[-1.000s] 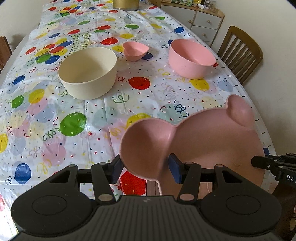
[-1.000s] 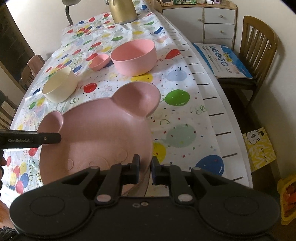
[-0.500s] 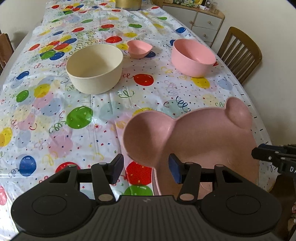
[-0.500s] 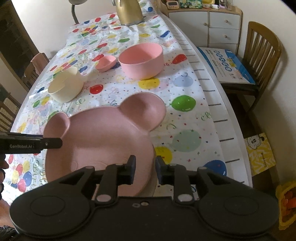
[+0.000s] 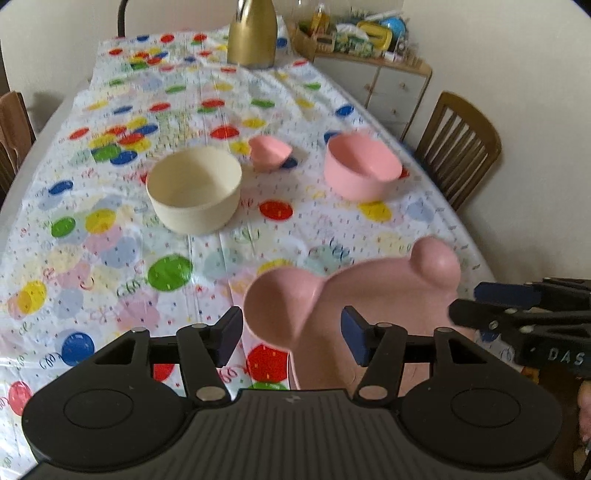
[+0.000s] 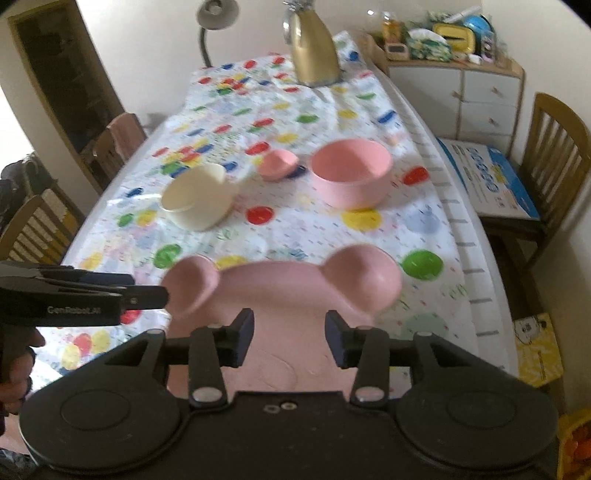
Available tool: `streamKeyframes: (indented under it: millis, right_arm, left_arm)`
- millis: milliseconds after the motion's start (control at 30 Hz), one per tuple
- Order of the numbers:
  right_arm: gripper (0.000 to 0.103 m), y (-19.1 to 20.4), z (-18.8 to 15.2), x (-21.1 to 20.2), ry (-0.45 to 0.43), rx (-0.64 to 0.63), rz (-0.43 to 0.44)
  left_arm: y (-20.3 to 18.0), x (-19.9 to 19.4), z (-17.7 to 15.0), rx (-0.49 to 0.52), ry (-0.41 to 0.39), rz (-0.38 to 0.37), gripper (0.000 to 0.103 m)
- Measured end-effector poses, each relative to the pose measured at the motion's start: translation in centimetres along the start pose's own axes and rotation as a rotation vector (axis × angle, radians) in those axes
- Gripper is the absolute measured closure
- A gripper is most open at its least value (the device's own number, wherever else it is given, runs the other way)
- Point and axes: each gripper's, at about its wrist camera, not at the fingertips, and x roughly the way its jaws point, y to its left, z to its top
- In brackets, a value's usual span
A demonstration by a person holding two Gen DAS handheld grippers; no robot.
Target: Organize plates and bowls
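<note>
A pink bear-shaped plate (image 6: 291,295) lies at the near end of the table (image 5: 44,155), on a tablecloth (image 5: 207,110) printed with coloured balloons, its two round ears pointing toward the far end. The left gripper (image 5: 291,334) hangs over the plate's left ear with its jaws spread; they have just been opening, and the ear shows between the blue pads without either pad pressing on it. The right gripper (image 6: 289,341) hovers above the near part of the plate, its jaws also parted after having just been opening, and the pads do not press on the plate. Each gripper's fingertips reach into the other's view from the side, close by the plate's edge.

Farther up the table stand a cream bowl (image 5: 194,188) on the left, a pink bowl (image 5: 362,170) on the right, and a small pink heart-shaped dish (image 5: 269,152) between and just behind them; all three are apart from one another and well apart from the plate. A gold kettle (image 6: 314,51) sits at the far end, with a desk lamp (image 6: 214,22) behind it. Wooden chairs (image 5: 458,147) flank the table, one bearing a blue and white box (image 6: 491,177), and a cluttered white cabinet (image 6: 461,92) stands against the far wall
</note>
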Motion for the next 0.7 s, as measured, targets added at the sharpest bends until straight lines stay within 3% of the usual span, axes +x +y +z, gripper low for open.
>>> streamKeyframes:
  millis: [167,233,400,700]
  right_arm:
    - [0.050,1.5,1.9,-0.5,-0.048,-0.027,0.005]
    - [0.035,2.1,2.7,-0.7,-0.082,-0.039,-0.006]
    - [0.023,3.4,4.9,-0.6,-0.137,-0.060,-0.002]
    - [0.006,5.4,8.4,0.6,-0.198,-0.083,0.013]
  left_arm:
    - [0.4,-1.7,1.3,-0.017,-0.067,0.015,0.045]
    - [0.6,-2.2,1.9,-0.024,-0.092,0.028,0.044]
    - [1.8,-3.1,3.4,-0.055,-0.146,0.063,0.039]
    - [3.9,-3.2,5.7,-0.111,-0.197,0.114,0.031]
